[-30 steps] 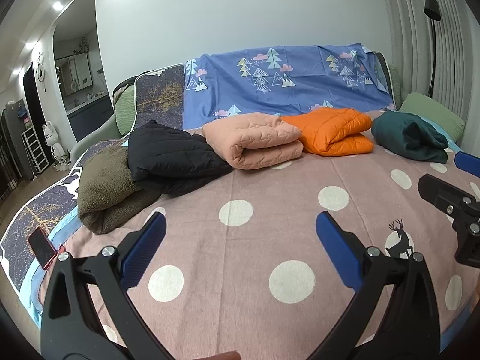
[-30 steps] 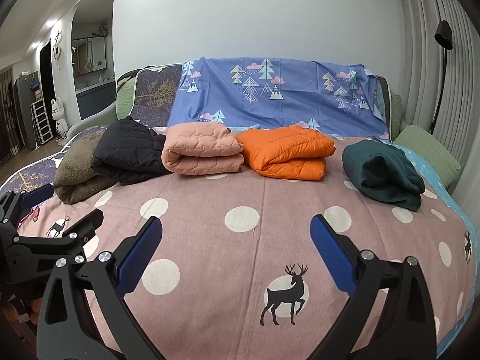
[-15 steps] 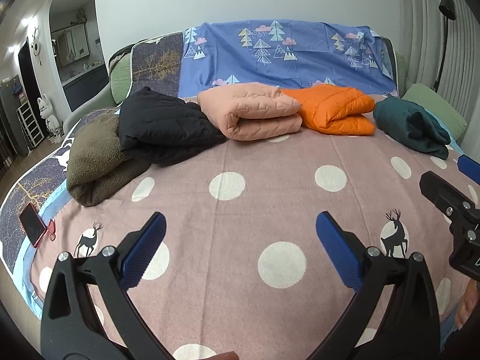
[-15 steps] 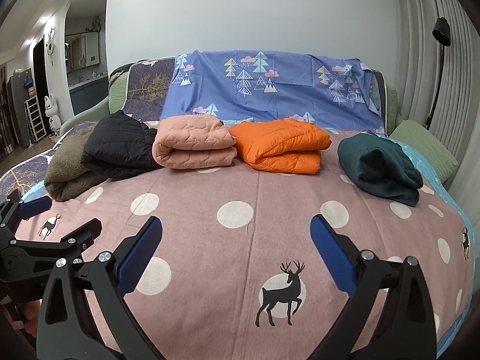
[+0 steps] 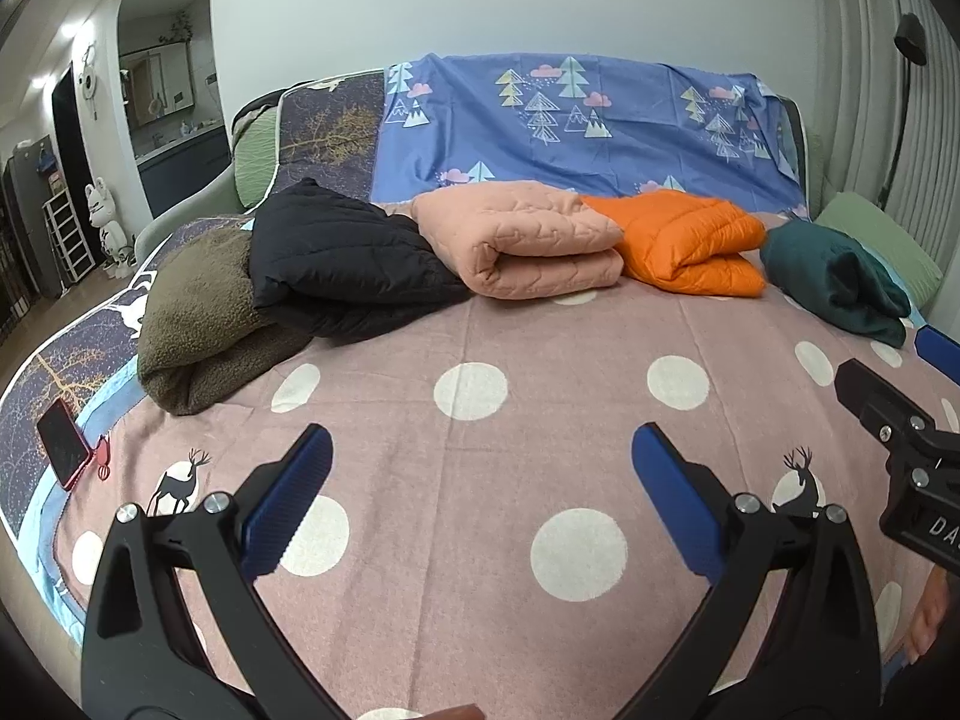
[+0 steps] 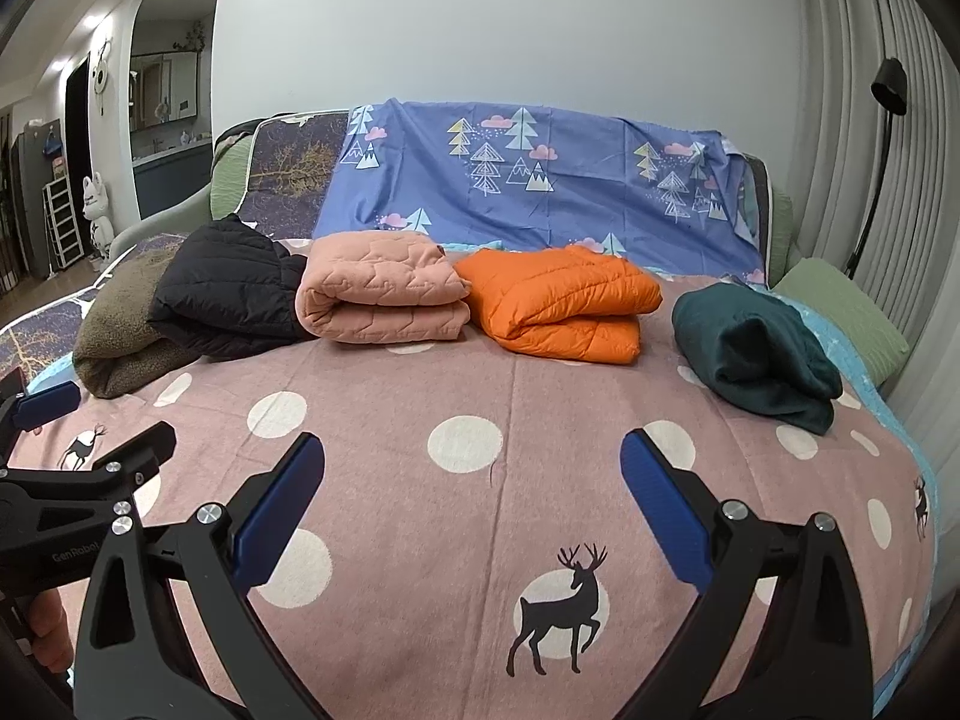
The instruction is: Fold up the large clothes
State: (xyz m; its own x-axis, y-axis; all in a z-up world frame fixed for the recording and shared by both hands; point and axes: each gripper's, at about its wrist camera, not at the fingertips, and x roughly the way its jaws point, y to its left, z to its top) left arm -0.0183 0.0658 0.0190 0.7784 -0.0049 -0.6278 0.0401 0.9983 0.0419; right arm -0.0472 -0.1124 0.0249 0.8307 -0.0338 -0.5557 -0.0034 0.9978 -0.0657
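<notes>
Several folded garments lie in a row along the far side of the bed: a brown fleece [image 5: 198, 324] [image 6: 120, 330], a black jacket [image 5: 336, 264] [image 6: 222, 294], a pink quilted jacket [image 5: 528, 246] [image 6: 378, 294], an orange puffer jacket [image 5: 690, 246] [image 6: 564, 306] and a dark green garment [image 5: 840, 282] [image 6: 762, 348]. My left gripper [image 5: 480, 498] hovers open over the pink polka-dot blanket [image 5: 540, 420], holding nothing. Over the same blanket [image 6: 468, 540], my right gripper [image 6: 474, 504] is open and empty too. Each gripper shows at the edge of the other's view.
A red phone [image 5: 63, 450] lies at the bed's left edge. A blue tree-print sheet [image 5: 570, 120] covers the headboard. A green pillow [image 6: 840, 312] sits at the right, beside a floor lamp [image 6: 882, 138] and curtains. A doorway opens at left.
Both grippers have risen and pulled back a little, so more of the blanket's near side shows. They stay open. The folded garments have not moved.
</notes>
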